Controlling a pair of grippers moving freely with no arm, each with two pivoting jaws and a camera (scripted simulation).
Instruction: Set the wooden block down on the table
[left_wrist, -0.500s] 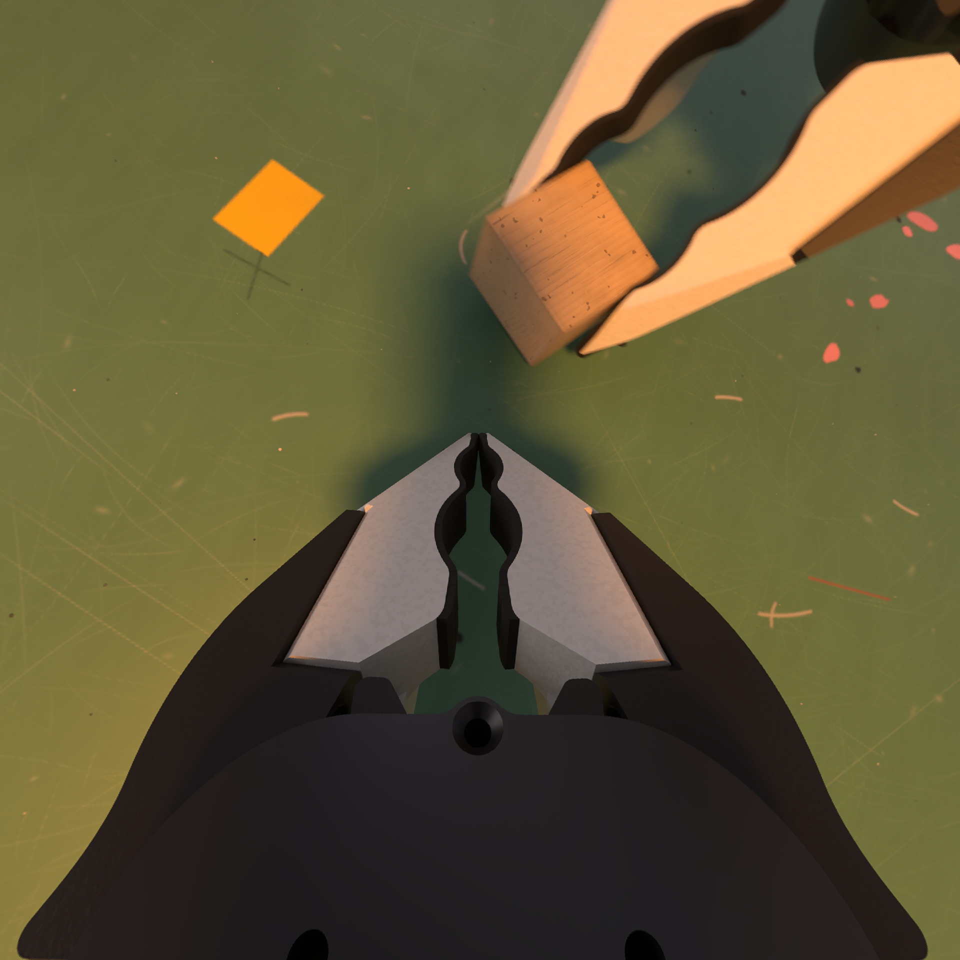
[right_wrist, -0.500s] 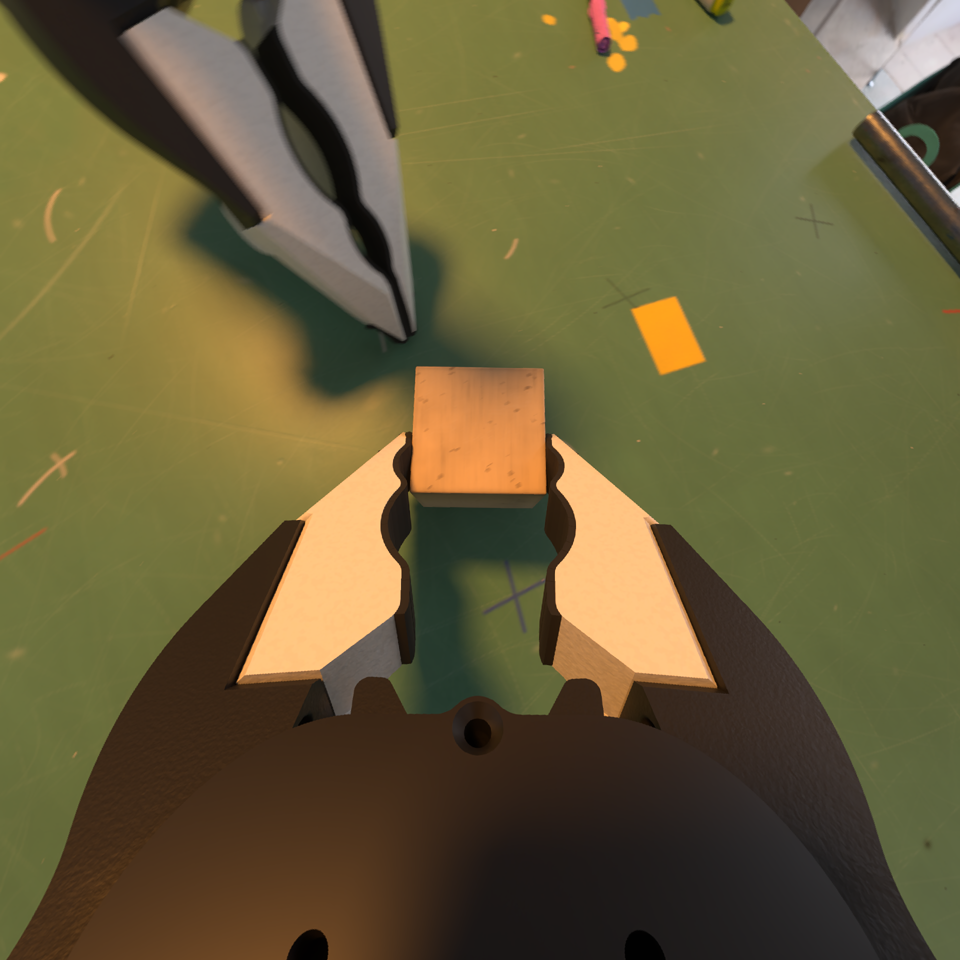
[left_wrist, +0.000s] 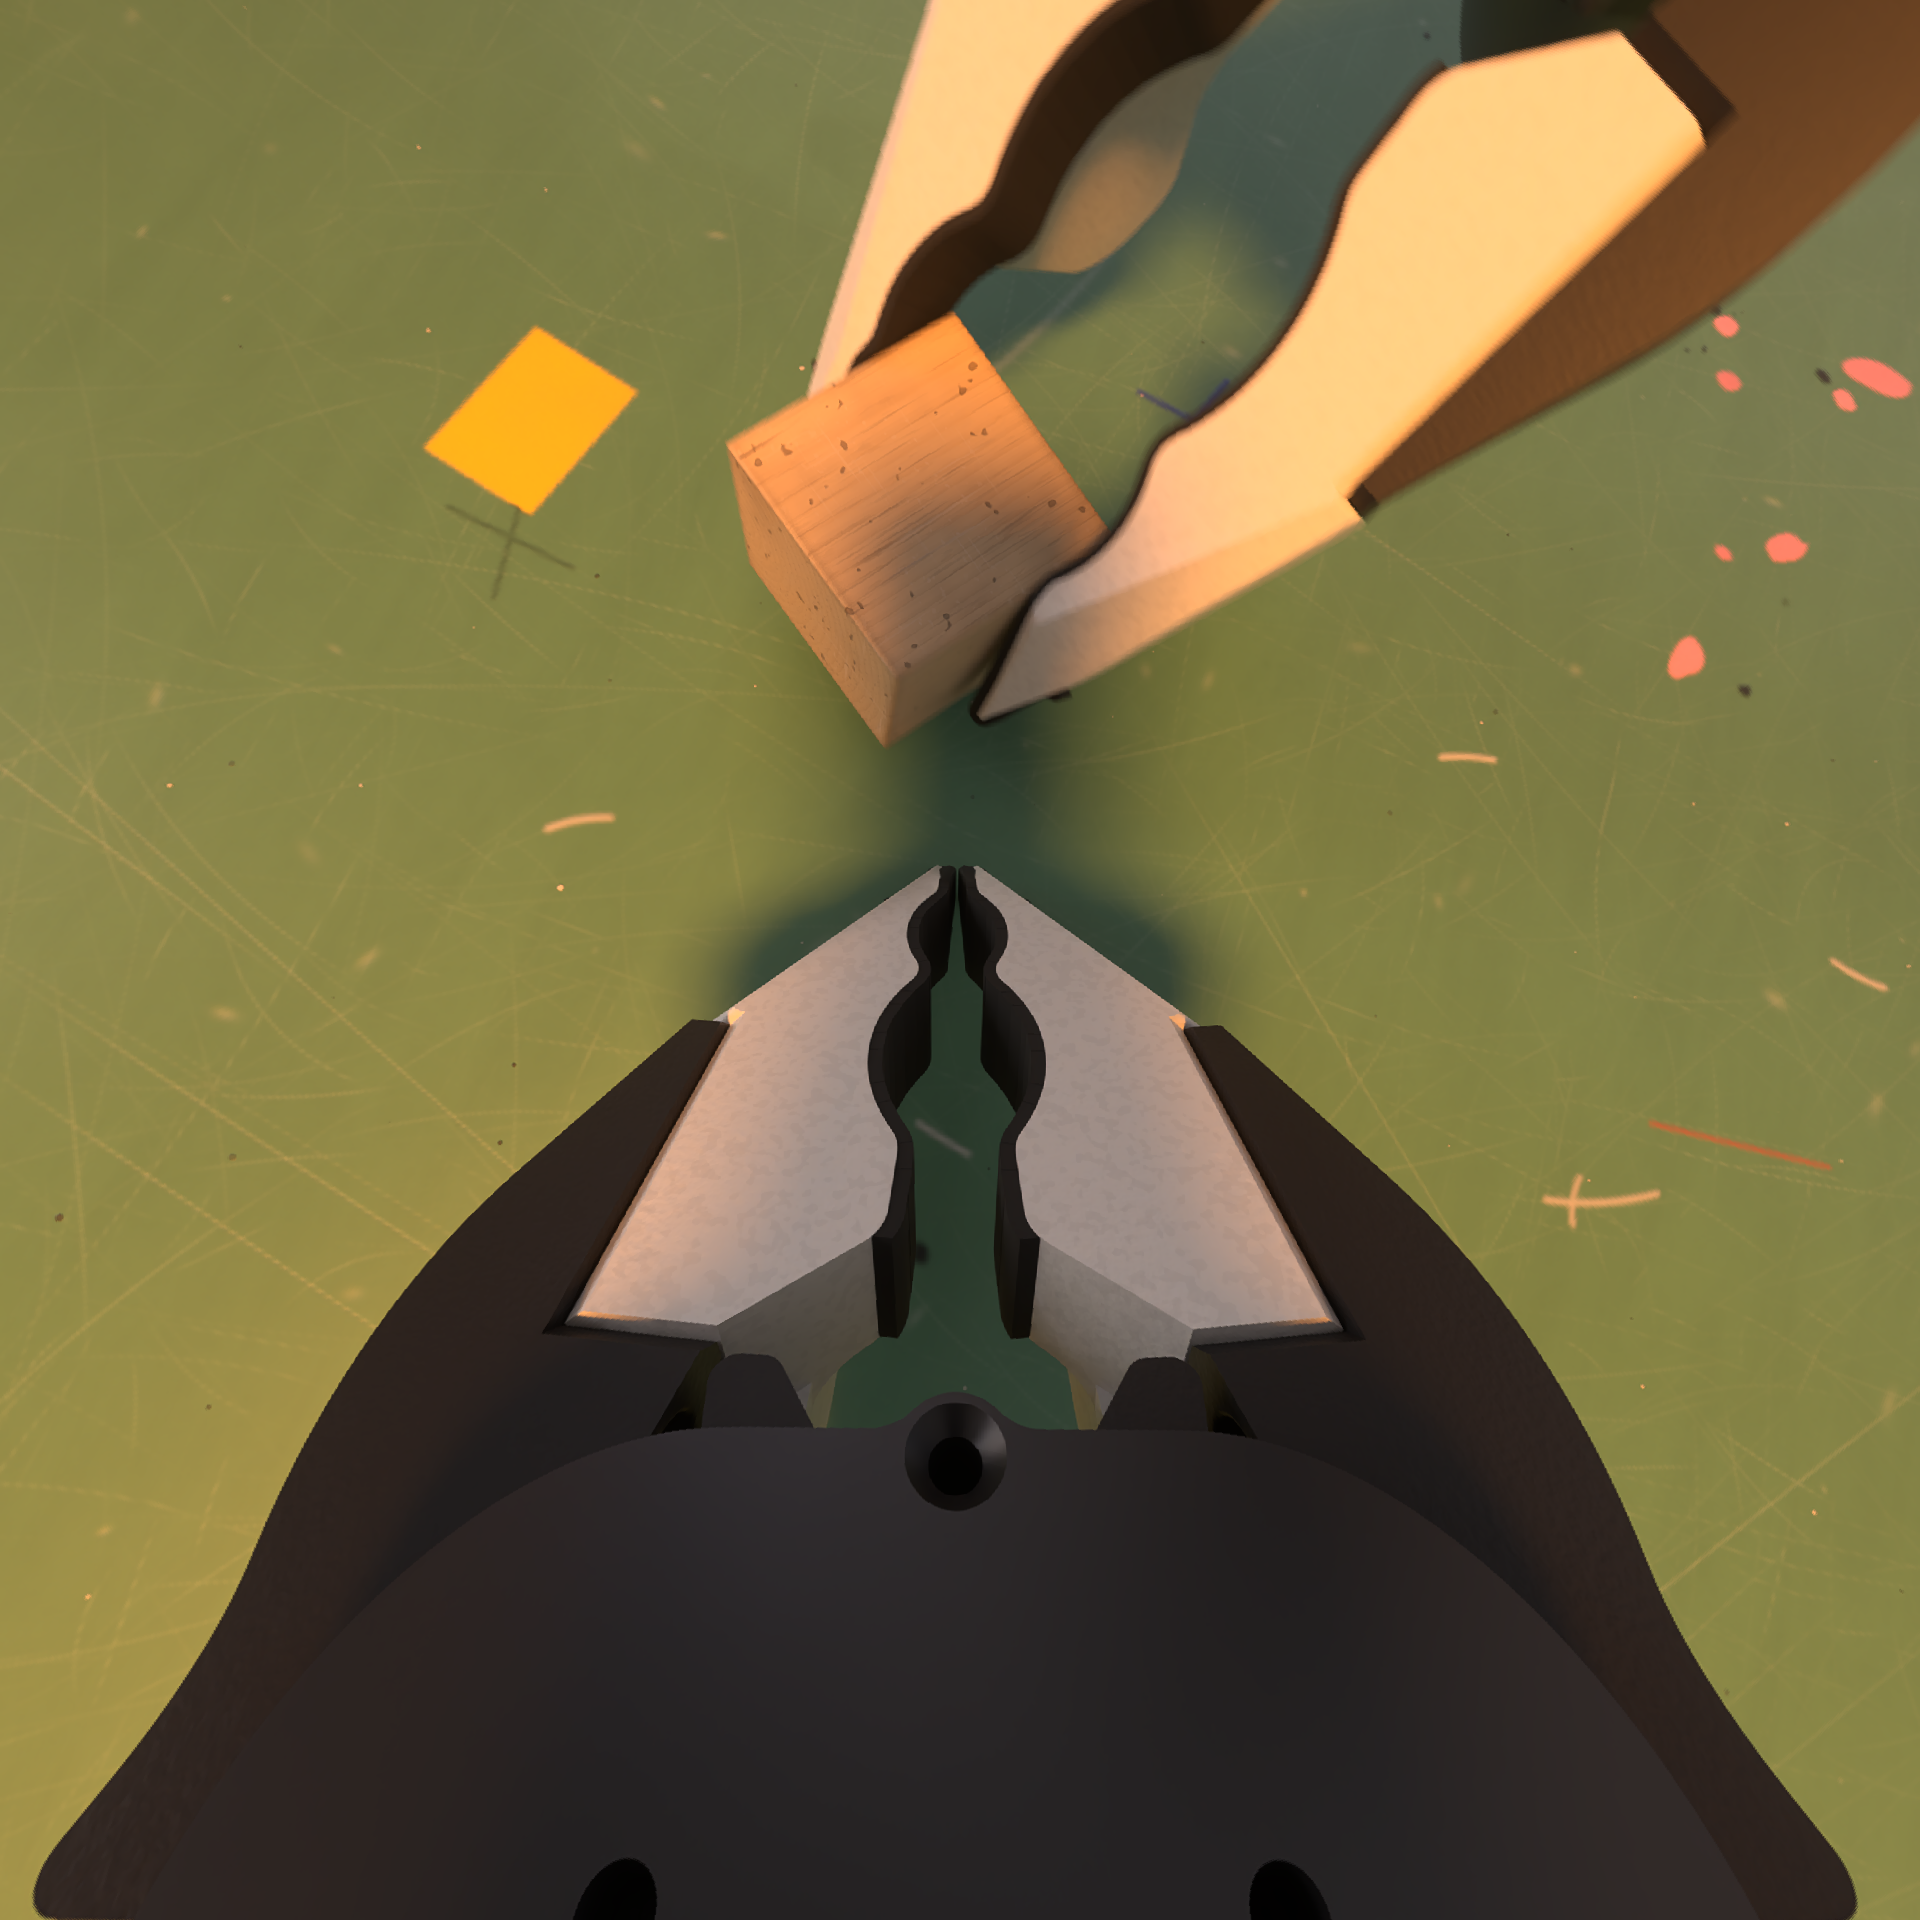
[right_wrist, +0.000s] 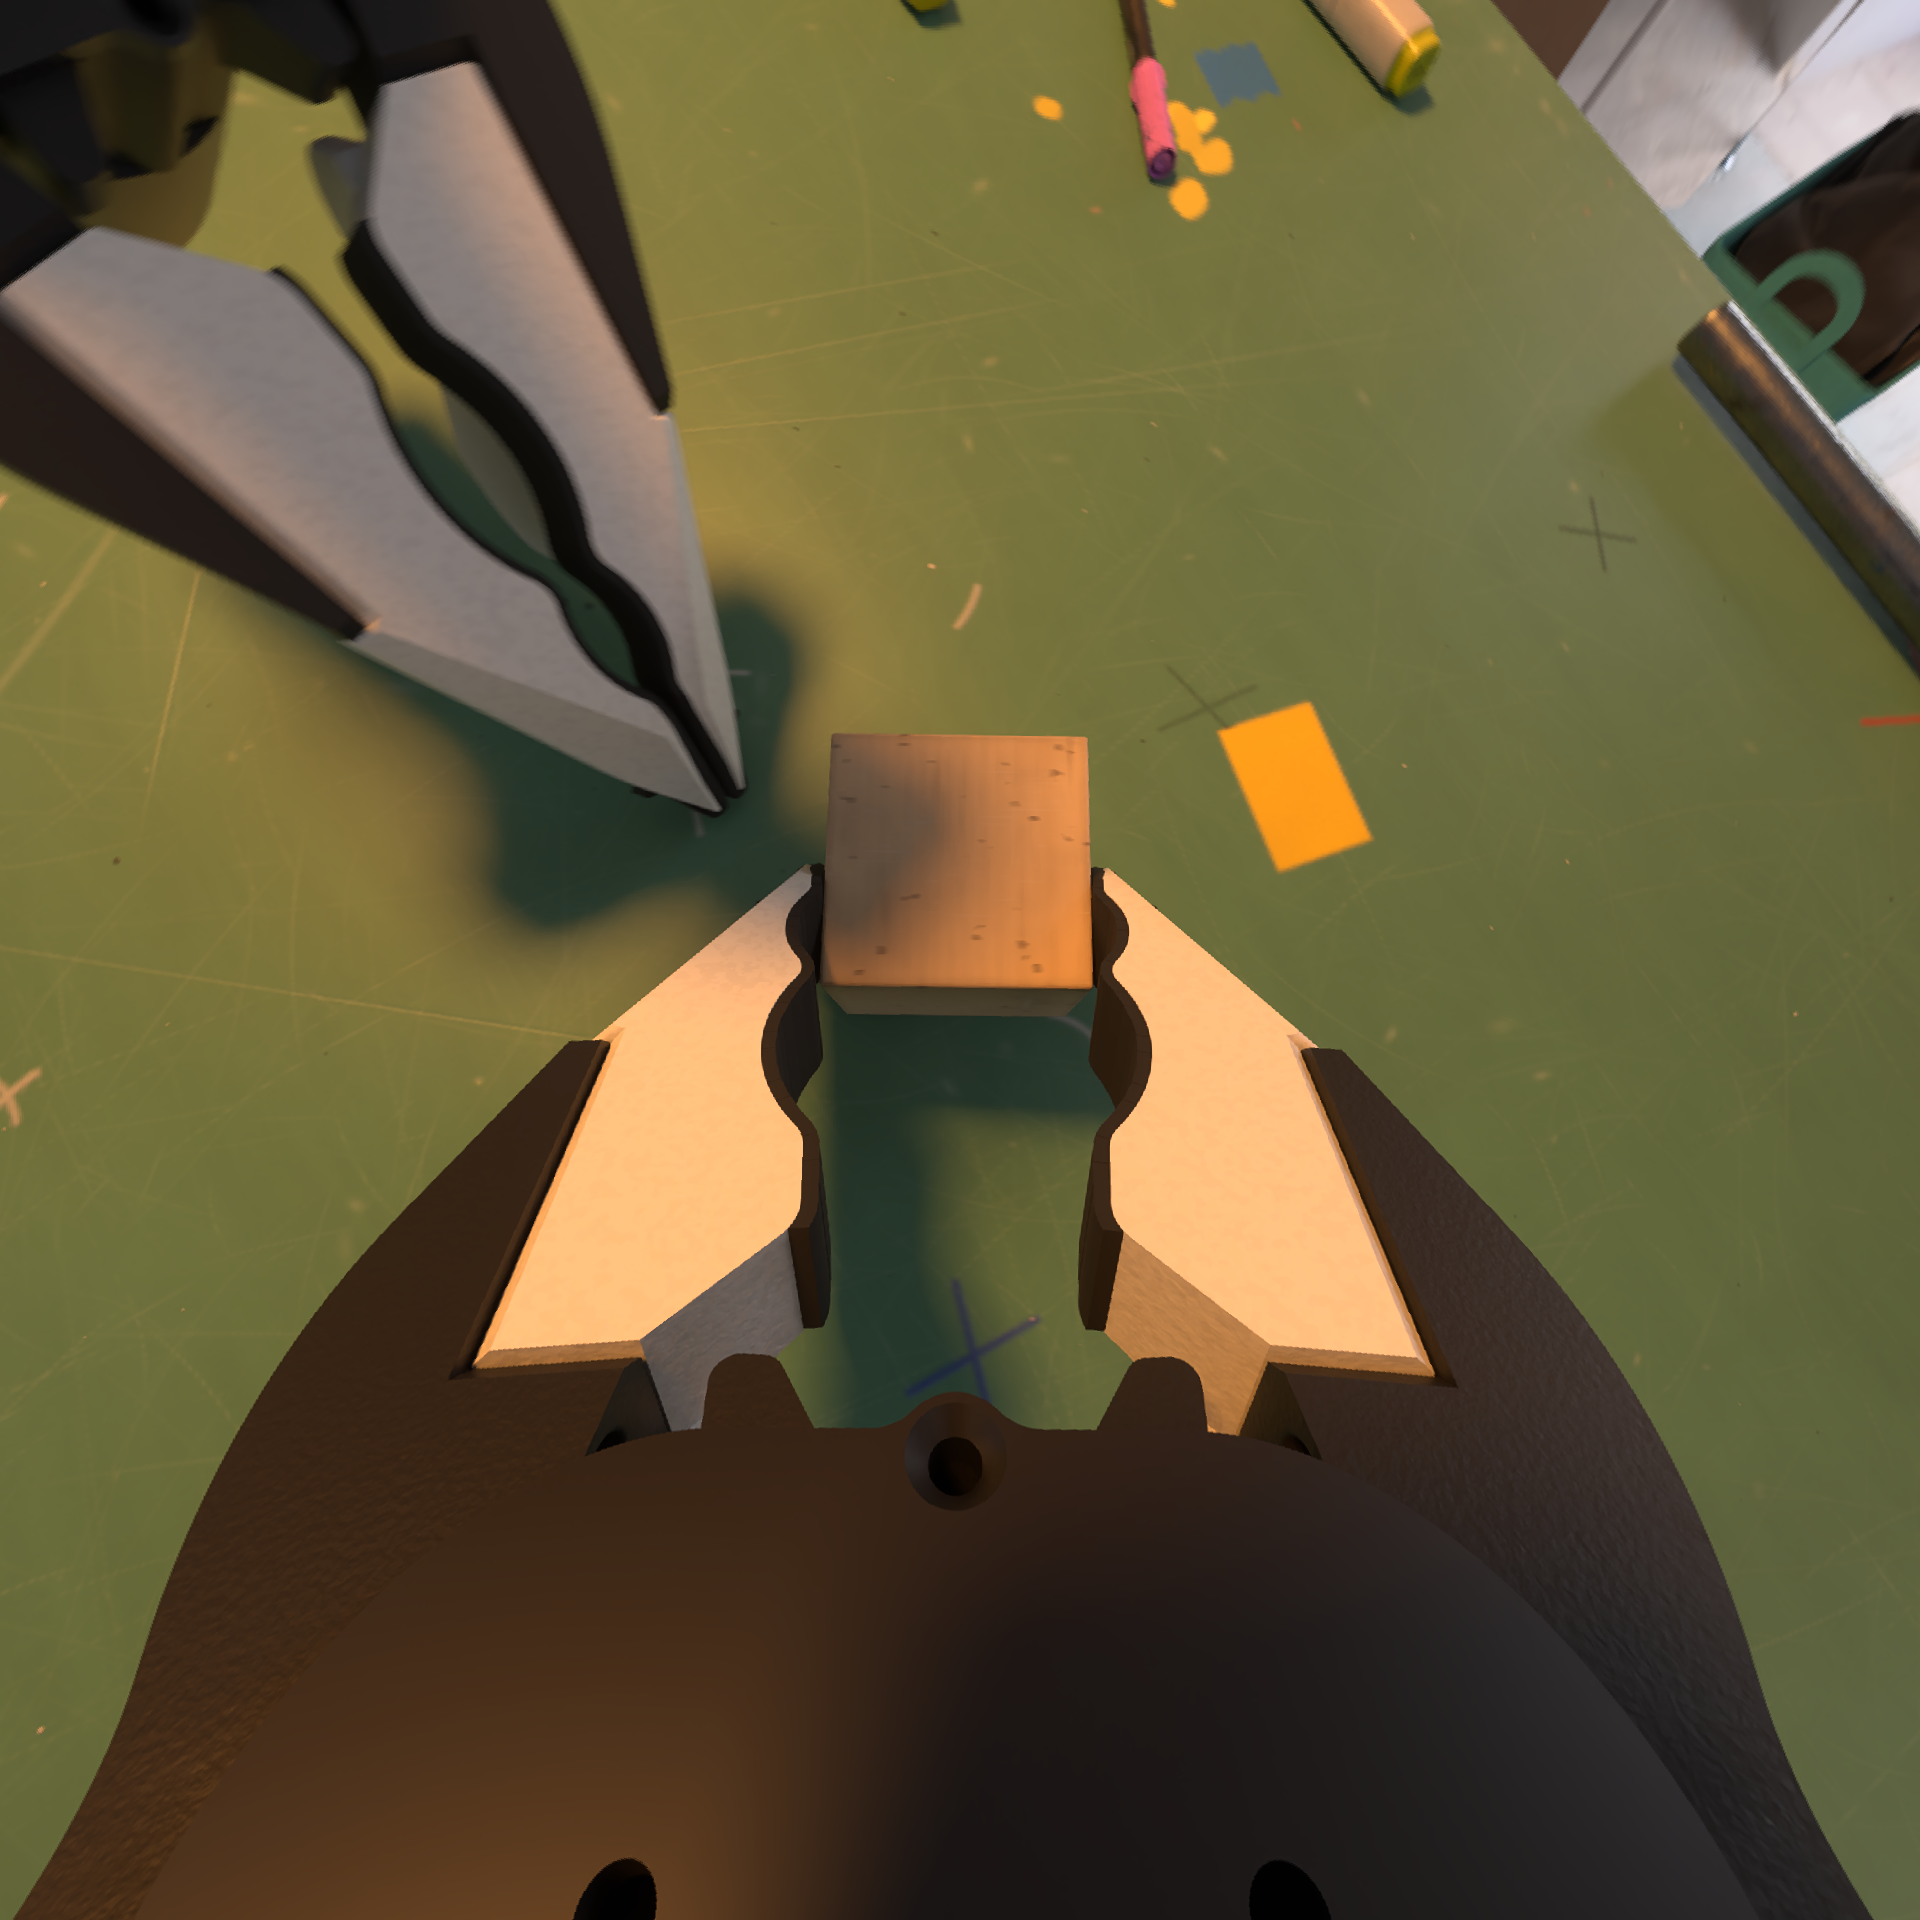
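The wooden block (right_wrist: 956, 862) is a light brown cube held between the tips of my right gripper (right_wrist: 956, 878), which is shut on it. The block sits low, at or just above the green table (right_wrist: 1039, 416); I cannot tell whether it touches. In the left wrist view the block (left_wrist: 914, 520) shows ahead, with the right gripper (left_wrist: 914, 540) reaching down from the upper right. My left gripper (left_wrist: 956, 873) is shut and empty, a short way in front of the block. It also shows in the right wrist view (right_wrist: 727, 790), just left of the block.
An orange patch (right_wrist: 1294, 784) lies flat on the table right of the block, also in the left wrist view (left_wrist: 530, 421). A pink marker (right_wrist: 1151, 120) and a yellow-tipped cylinder (right_wrist: 1382, 36) lie far back. The table's metal edge rail (right_wrist: 1797, 457) runs at the right.
My right gripper has come lower with the block, closer to the table and to the left gripper. The left gripper stays shut.
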